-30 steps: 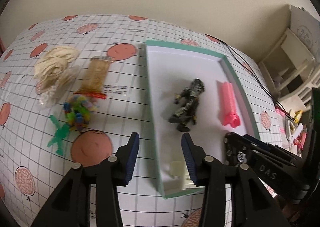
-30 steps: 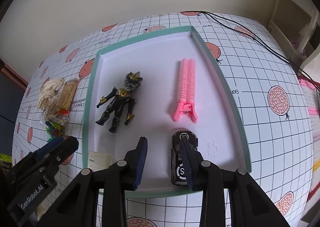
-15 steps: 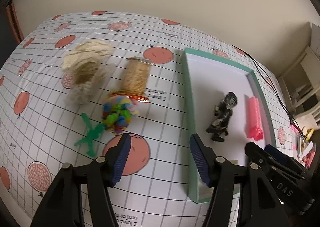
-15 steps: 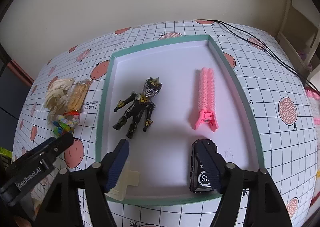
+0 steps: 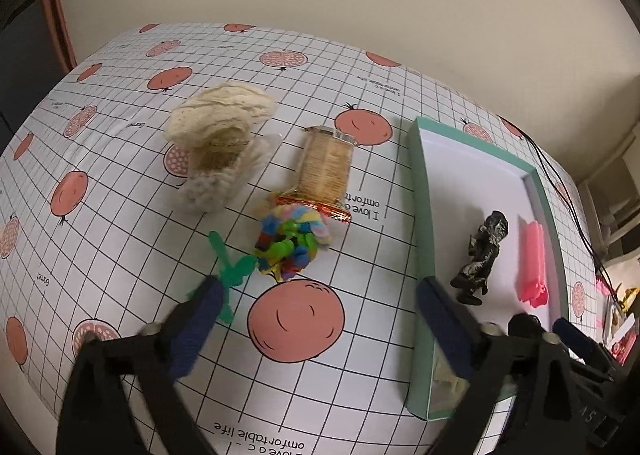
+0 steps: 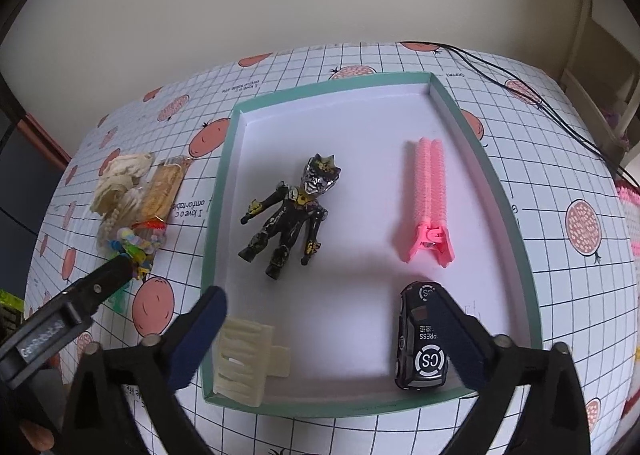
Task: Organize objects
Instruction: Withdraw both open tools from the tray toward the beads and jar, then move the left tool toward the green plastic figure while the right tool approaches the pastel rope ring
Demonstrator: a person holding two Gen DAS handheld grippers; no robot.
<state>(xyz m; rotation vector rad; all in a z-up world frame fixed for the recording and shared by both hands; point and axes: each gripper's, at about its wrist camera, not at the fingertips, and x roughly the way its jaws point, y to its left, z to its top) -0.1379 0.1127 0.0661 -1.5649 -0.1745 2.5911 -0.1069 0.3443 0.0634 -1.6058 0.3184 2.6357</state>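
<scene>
Sorting: we fill the tray [image 6: 224,191]; four toys are inside.
Left hand-held gripper [image 5: 320,311]: spread, empty.
Right hand-held gripper [image 6: 332,319]: spread, empty.
Next: we judge closing on the colourful bag [image 5: 292,239].

Soft, even indoor light falls from above on both views, bright enough to read print on the bench [image 5: 120,183]. Shadows are faint and short; a pale one lies below the figure [image 6: 290,215] in the tray [image 6: 216,223]. Fisheye distortion bends the bench's grid lines and blackens the corners. The left gripper [image 5: 320,319] is motion-blurred; the right gripper [image 6: 332,335] shows softly out of focus.
</scene>
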